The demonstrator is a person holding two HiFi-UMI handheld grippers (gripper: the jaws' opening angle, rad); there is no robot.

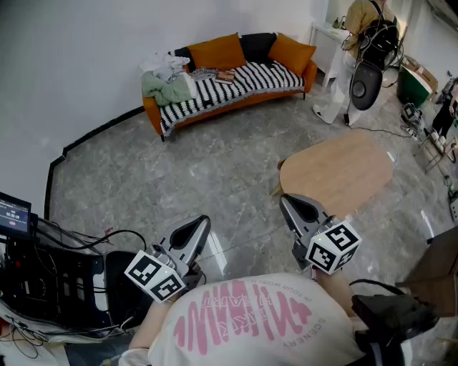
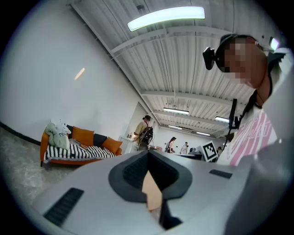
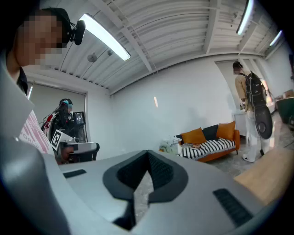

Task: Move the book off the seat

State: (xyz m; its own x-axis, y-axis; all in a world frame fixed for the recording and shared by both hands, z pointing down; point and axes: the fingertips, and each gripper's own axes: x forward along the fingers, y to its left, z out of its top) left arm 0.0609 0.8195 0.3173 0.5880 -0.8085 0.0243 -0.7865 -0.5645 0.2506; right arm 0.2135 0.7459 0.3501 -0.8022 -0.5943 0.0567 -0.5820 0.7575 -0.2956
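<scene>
Grey marbled floor runs out ahead of me to a white wall, and both tools sit low over it, close to the chest of the person carrying them. I read the left hand-held gripper as pressed together: in its own view the dark pads meet at the tips with nothing between them. The right hand-held gripper looks the same to me. Its tips touch, nothing is pinched, and only a sliver of floor shows through the slit below them. Each has its marker cube at the rear, just above the person's white shirt with pink print.

Just beyond the right one stands an oval wooden desk. Left of the left one I see a stack of dark electronics with trailing cables and a small lit screen.

Well apart from both, against the wall, is an orange sofa. A black-and-white striped cover lies over its seat. The book lies on that seat near the middle, just right of a heap of pale green and white clothes and below an orange cushion. At the far right a second person stands near a white cabinet.
</scene>
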